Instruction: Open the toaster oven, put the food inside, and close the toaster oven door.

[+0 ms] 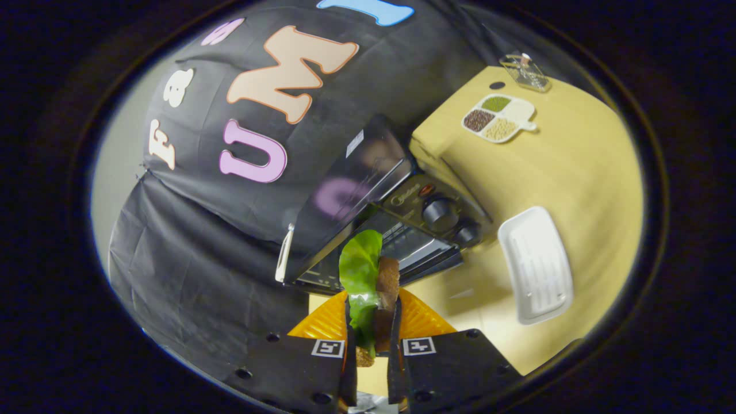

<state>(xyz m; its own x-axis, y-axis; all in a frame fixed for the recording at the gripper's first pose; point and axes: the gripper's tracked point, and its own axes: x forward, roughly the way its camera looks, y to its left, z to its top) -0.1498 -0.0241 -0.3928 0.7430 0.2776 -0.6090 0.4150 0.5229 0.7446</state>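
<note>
Counter (581, 172), yellow wood, carries all. Toaster oven (374, 213) sits at counter's edge by the black cloth wall, door dropped open, knobs (440, 214) on its panel. White tray (536, 265) lies on counter just beside oven's knob side. Divided dish (499, 118) w/ beans & grains near far corner, clear container (525, 72) just beyond it. Sandwich (371, 287) w/ lettuce upright btwn the jaws, just ahead of oven opening, off the counter. Gripper (371, 322) jaws closed tight on sandwich, both sides pressing.
</note>
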